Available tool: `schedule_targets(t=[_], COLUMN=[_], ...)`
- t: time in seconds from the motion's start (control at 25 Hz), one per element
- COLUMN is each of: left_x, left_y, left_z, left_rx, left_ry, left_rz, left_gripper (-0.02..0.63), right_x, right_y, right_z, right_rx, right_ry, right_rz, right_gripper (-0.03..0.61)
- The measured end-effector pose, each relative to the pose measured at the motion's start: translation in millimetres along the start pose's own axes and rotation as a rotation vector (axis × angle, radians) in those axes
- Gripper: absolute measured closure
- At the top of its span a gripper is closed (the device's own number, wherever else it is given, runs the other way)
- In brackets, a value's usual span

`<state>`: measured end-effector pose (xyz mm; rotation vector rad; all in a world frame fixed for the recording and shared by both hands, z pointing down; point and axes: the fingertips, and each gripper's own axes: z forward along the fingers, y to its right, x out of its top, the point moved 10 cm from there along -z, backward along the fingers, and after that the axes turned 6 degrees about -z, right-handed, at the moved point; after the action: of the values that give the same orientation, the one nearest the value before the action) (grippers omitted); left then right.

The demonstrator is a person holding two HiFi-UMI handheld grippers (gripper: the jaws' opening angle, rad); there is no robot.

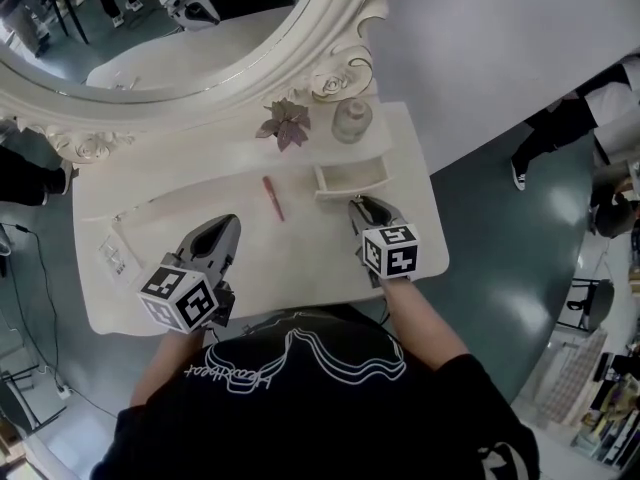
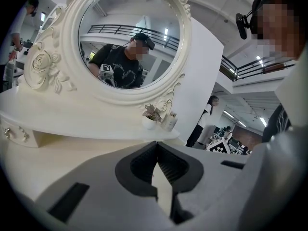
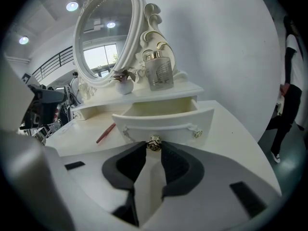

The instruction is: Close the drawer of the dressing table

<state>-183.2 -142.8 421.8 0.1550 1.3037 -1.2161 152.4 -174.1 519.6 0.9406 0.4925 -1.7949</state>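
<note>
The small drawer [image 1: 352, 178] under the white dressing table's [image 1: 300, 258] raised shelf stands pulled out, its inside bare. In the right gripper view its front [image 3: 178, 120] faces me, with a round metal knob [image 3: 154, 142] at the middle. My right gripper [image 3: 154, 146] has its fingertips closed on that knob from both sides; in the head view the right gripper [image 1: 362, 208] sits just in front of the drawer. My left gripper [image 1: 225, 224] hovers over the tabletop to the left, jaws shut with nothing in them, and the left gripper [image 2: 156, 144] faces the mirror.
A red pencil-like stick [image 1: 273, 198] lies on the tabletop left of the drawer. A glass bottle [image 1: 352, 120] and a small flower pot [image 1: 287, 123] stand on the shelf above it. A big oval mirror [image 1: 180, 28] rises behind. A card [image 1: 115, 256] lies at the left. A person [image 1: 560, 128] stands at right.
</note>
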Motion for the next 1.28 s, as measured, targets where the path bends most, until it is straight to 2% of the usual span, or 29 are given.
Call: schedule_targets(t=[1.28], left_x=[-1.4], left_y=[-15.1], left_z=[-0.7], left_rx=[0.044], left_ry=[-0.004], left_rz=[-0.035], left_gripper=[0.611], right_x=[20.4], right_y=[7.2], right_z=[19.9], right_rx=[0.000], right_ry=[0.005], right_rz=[0.014], right_gripper=[0.477])
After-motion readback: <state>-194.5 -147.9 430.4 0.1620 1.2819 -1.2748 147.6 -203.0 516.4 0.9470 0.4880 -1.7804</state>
